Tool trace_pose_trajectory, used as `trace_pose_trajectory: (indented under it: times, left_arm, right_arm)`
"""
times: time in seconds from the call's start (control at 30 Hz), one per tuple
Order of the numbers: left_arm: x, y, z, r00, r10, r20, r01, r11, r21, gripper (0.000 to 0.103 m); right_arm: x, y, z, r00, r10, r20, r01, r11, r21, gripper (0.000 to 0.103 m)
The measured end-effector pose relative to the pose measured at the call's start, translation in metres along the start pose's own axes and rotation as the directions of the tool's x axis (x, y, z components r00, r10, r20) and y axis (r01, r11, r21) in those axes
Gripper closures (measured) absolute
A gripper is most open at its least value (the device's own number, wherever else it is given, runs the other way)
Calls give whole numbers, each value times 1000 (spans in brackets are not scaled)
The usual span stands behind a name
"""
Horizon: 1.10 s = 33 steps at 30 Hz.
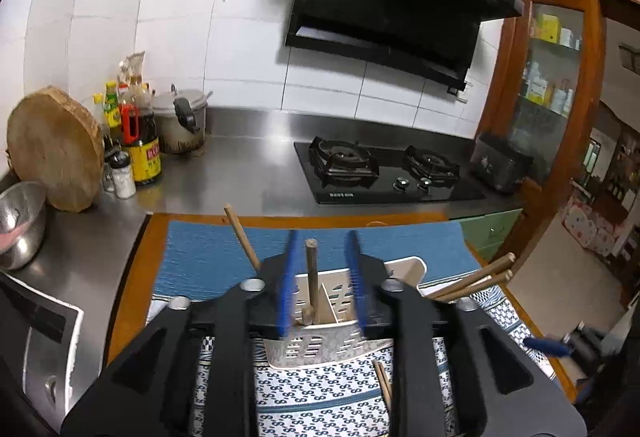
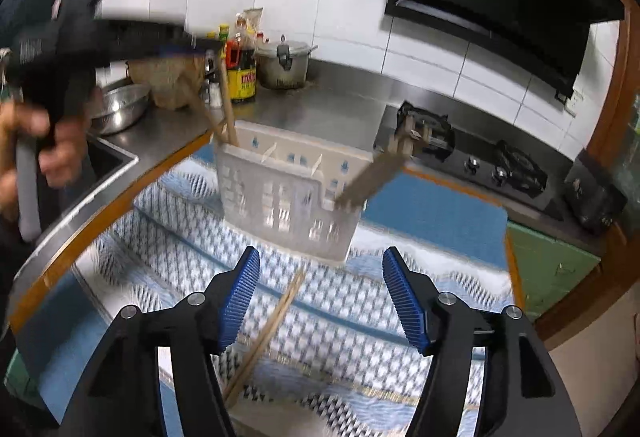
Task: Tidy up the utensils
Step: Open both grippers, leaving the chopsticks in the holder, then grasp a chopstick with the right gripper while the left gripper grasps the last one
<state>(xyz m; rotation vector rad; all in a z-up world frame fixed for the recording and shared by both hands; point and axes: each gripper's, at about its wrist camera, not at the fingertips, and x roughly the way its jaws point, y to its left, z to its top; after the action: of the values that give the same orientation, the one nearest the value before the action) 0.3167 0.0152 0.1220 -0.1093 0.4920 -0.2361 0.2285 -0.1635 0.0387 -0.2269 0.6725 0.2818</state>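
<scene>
Left tongs (image 1: 320, 285) spread above the basket (image 1: 340, 301), chopstick (image 1: 312, 277) standing between, unpinched. Right tongs (image 2: 320, 297) spread over loose chopsticks (image 2: 264, 337), likely next pick.

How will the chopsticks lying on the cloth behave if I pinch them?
The chopsticks look like thin, stiff wood, so probably light and unbending. They are slim, so they may roll or split apart on the patterned cloth. The open right tongs sit above them.

blurred: utensil basket (image 2: 288, 197) | cut off: 2 chopsticks (image 2: 260, 337) bottom end
</scene>
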Motion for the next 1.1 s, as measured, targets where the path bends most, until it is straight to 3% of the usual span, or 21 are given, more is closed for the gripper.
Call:
trace_pose_trajectory:
  times: [0.1,0.17,0.2,0.3,0.37,0.43,0.63,0.73,1.1]
  left_arm:
    - [-22,-6,-11,1000,5,28,-6,1000,12,56]
    - [-33,-7,-20,999,9,31,-9,1000,5,38]
    - [-39,-7,-27,999,20,37,-20,1000,-2,34]
    - [-55,-7,-55,999,22,42,-21,1000,-3,27]
    - [-62,-6,-79,999,41,29,-41,999,-8,14]
    - [-66,-4,-101,998,60,24,-60,998,-10,8]
    - [-48,5,-154,996,81,-23,-81,997,-5,5]
    - [-28,13,-170,996,54,-77,-58,997,-54,5]
    - [-1,33,-194,995,63,-81,-74,987,-145,5]
  right_arm:
    - [6,5,-29,999,-5,-32,7,999,43,35]
    - [12,8,-53,998,-20,-61,24,998,66,35]
    - [15,9,-64,997,-19,-77,26,996,87,34]
    - [24,12,-88,994,-20,-111,35,990,137,33]
    - [31,14,-103,991,12,-136,14,982,189,33]
    - [34,18,-113,989,24,-144,8,976,219,33]
    - [44,26,-120,989,42,-145,1,960,281,30]
    - [51,30,-120,987,33,-156,13,960,281,30]
    - [74,35,-124,978,7,-207,47,965,256,30]
